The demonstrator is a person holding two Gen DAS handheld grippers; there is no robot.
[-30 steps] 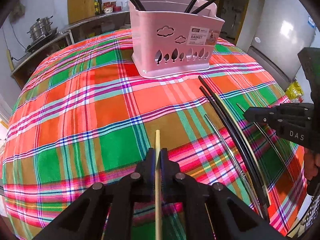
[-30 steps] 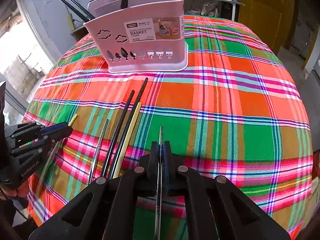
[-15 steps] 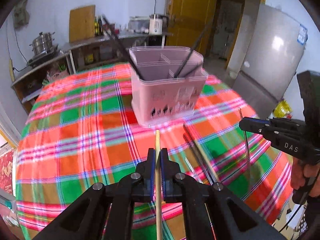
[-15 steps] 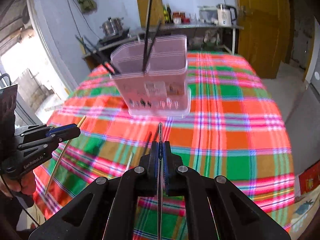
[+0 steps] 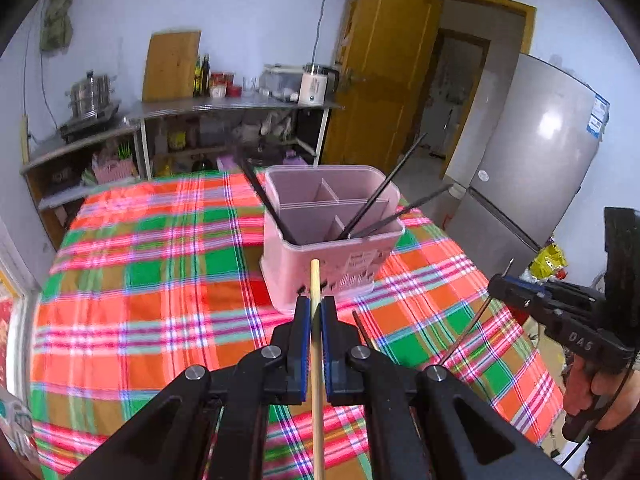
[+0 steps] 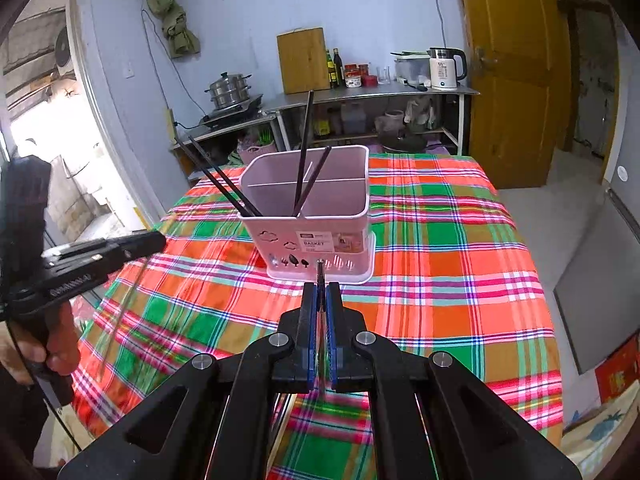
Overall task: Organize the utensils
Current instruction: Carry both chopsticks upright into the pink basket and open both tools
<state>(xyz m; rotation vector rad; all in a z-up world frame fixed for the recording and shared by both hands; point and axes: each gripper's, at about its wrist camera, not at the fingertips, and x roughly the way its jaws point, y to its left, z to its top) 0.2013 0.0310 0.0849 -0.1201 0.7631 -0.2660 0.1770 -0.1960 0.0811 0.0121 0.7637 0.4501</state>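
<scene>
A pink divided utensil basket point(image 5: 332, 264) point(image 6: 316, 236) stands on the plaid tablecloth with several black chopsticks point(image 5: 380, 192) point(image 6: 302, 160) leaning in it. My left gripper point(image 5: 315, 308) is shut on a wooden chopstick point(image 5: 316, 344), held in the air short of the basket. My right gripper point(image 6: 321, 296) is shut on a thin metal chopstick point(image 6: 320, 276), also raised in front of the basket. Each gripper shows in the other's view, the right one point(image 5: 496, 284) at the right edge and the left one point(image 6: 156, 242) at the left edge.
A plaid-covered table point(image 5: 160, 280) point(image 6: 440, 260) fills the lower view. More chopsticks point(image 5: 362, 330) lie on the cloth below my grippers, mostly hidden. A steel shelf point(image 6: 360, 96) with pots, kettle and bottles lines the far wall. A fridge point(image 5: 540, 152) stands right.
Both grippers have risen from the tablecloth, each lifting its chopstick. The basket now appears lower and farther, seen from above.
</scene>
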